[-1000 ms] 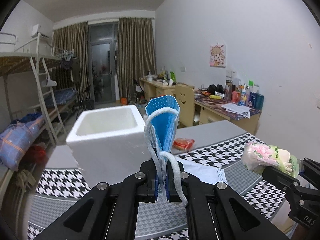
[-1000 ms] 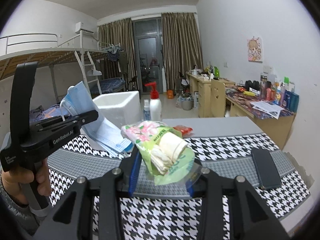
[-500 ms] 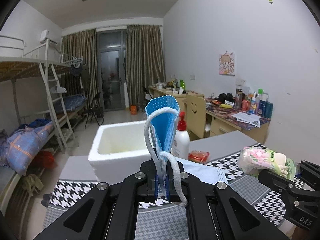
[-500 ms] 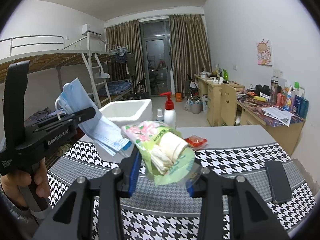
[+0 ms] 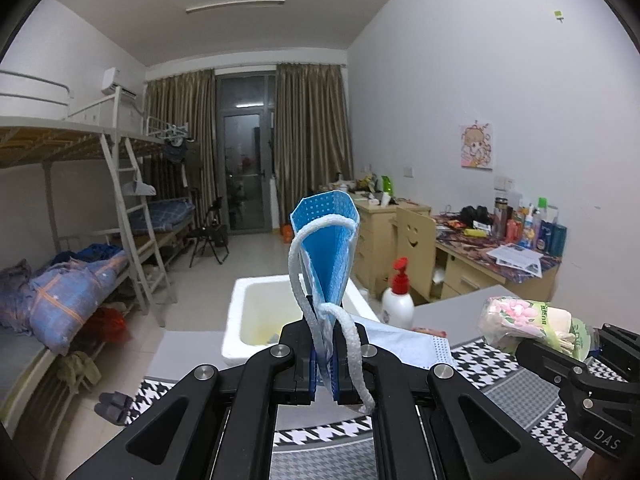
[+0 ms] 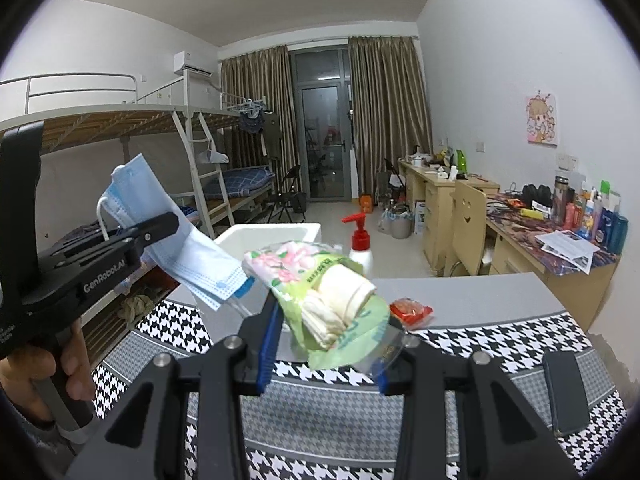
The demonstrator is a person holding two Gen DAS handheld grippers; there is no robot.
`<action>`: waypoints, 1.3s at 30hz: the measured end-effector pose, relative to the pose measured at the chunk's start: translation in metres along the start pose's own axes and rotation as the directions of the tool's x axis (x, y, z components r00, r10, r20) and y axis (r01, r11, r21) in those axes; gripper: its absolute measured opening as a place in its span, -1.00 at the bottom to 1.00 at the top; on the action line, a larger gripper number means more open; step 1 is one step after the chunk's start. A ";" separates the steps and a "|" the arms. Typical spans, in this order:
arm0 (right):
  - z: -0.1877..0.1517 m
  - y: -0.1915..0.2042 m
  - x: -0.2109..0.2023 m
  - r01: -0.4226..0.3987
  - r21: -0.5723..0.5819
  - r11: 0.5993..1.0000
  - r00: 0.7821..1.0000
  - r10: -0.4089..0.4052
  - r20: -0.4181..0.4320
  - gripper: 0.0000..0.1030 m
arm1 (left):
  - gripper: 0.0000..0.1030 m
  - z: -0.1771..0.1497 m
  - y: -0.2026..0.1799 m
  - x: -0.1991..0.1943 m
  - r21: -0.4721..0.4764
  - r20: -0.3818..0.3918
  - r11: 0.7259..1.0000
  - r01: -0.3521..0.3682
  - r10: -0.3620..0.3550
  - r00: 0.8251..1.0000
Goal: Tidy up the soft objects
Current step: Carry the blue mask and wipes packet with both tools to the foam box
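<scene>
— What's nearest, low in the frame?
— The left gripper pinches a blue face mask upright; the right gripper clamps a tissue pack, both above the houndstooth table.
— And farther?
— Mid-frame, a white foam box beside a pump bottle.

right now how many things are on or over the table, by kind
face masks: 1, held in the left gripper
tissue packs: 1, held in the right gripper
foam boxes: 1
pump bottles: 1
red packets: 1
phones: 1
total: 6
</scene>
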State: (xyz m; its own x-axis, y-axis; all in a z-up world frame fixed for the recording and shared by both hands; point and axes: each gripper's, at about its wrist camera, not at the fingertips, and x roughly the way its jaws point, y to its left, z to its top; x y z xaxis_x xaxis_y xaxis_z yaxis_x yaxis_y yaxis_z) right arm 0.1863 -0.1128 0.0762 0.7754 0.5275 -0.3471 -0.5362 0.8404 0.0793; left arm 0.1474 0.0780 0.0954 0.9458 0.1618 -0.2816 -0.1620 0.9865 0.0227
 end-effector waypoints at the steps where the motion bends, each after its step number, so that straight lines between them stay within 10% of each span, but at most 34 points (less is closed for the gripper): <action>1: 0.002 0.001 0.002 -0.004 -0.002 1.000 1.000 0.004 -0.002 -0.17 | -0.90 0.002 0.001 0.001 -0.001 0.001 1.000 -0.005 0.005 1.000; 39: 0.048 0.022 0.084 -0.039 -0.047 0.998 0.998 0.036 -0.057 -0.17 | -0.90 0.024 0.032 0.089 -0.022 -0.105 0.994 -0.109 0.106 0.989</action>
State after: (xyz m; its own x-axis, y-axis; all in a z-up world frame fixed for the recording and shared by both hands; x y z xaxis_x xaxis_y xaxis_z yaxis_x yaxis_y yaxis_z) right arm 0.2558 -0.0443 0.0937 0.7354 0.5493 -0.3967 -0.5806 0.8127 0.0490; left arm 0.2331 0.1241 0.0937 0.8885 0.2623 -0.3765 -0.2706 0.9622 0.0318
